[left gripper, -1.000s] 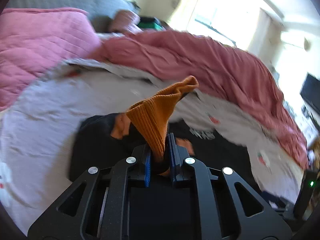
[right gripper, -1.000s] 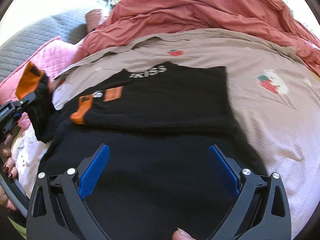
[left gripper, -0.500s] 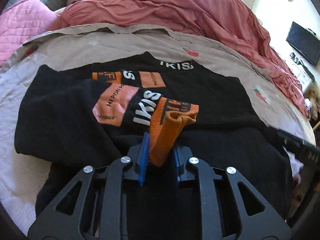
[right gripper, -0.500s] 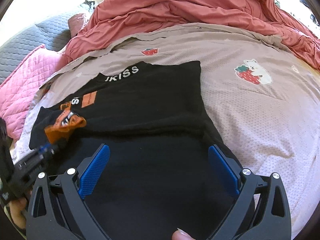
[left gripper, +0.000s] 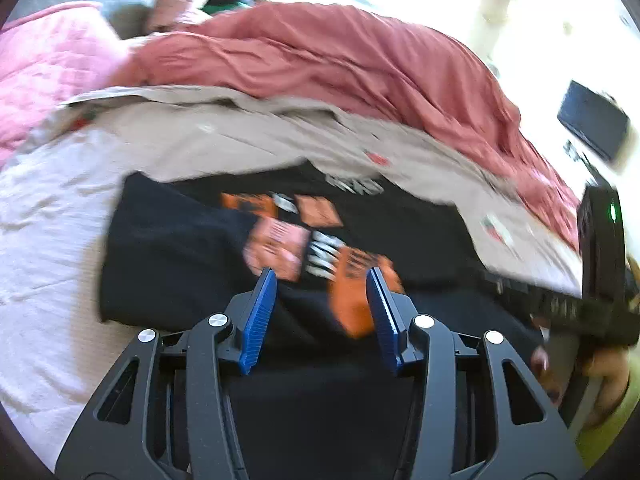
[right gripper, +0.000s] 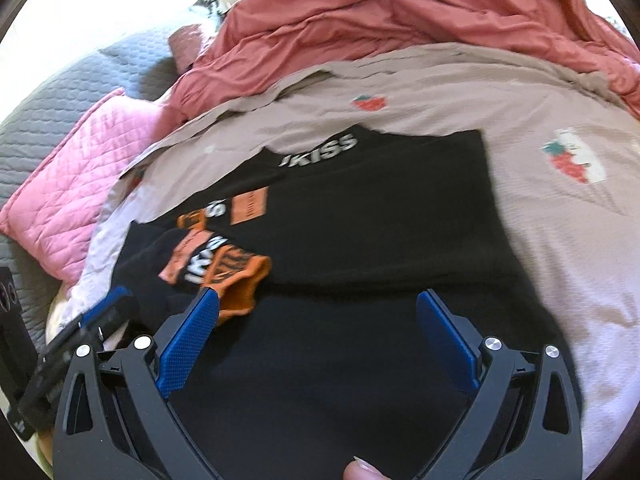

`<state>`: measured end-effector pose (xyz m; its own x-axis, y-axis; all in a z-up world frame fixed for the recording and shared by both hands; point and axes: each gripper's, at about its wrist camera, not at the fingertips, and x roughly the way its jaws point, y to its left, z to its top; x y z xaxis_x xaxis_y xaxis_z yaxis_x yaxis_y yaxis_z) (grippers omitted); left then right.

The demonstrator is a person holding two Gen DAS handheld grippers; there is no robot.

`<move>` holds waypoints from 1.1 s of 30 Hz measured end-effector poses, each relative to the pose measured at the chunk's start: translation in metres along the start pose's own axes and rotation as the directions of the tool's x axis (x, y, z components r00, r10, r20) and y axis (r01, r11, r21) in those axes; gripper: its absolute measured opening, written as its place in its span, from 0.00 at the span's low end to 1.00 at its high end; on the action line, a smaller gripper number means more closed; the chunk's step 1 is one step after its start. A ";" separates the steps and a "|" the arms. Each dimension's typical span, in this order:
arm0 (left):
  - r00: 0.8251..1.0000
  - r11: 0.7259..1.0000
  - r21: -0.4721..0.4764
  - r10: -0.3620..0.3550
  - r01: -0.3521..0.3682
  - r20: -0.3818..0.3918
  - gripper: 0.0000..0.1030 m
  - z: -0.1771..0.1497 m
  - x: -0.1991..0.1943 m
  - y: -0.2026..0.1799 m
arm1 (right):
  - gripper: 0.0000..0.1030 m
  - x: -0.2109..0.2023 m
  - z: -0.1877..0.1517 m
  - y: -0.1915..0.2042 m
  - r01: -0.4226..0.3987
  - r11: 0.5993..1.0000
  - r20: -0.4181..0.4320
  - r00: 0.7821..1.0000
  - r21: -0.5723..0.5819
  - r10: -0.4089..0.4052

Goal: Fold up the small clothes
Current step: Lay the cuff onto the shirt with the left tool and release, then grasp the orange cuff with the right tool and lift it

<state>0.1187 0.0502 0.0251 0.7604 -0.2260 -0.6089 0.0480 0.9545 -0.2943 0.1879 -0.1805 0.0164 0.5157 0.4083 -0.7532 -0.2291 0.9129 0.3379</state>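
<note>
Black knit sweater (right gripper: 380,216) with orange ribbed cuff (left gripper: 352,304) lies flat on the beige strawberry-print bedsheet (right gripper: 560,240), sleeve folded across the chest. Left gripper (left gripper: 320,304) jaws are opening, cuff loose between them, not pinched. Right gripper (right gripper: 316,344) hangs wide open, empty, over the hem. Risks: cuff may snag a blue pad (left gripper: 380,316) on pull-back and drag the sleeve fold out; springy knit may unfold.

Motion blur smears the orange-and-white printed lettering (left gripper: 320,248) on the black knitted sweater (left gripper: 172,256), whose near hem runs hidden beneath both black gripper frames.
</note>
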 end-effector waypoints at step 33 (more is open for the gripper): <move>0.969 0.955 -0.213 0.230 -0.206 0.094 0.63 0.018 -0.017 0.076 | 0.14 -0.016 0.074 0.063 -0.058 0.963 0.204 0.972 -0.262 0.114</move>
<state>0.1217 0.1305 0.0263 0.8085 0.0191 -0.5881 -0.2491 0.9167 -0.3126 0.2267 -0.1290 0.0914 0.6438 0.5010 -0.5784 -0.4670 0.8560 0.2216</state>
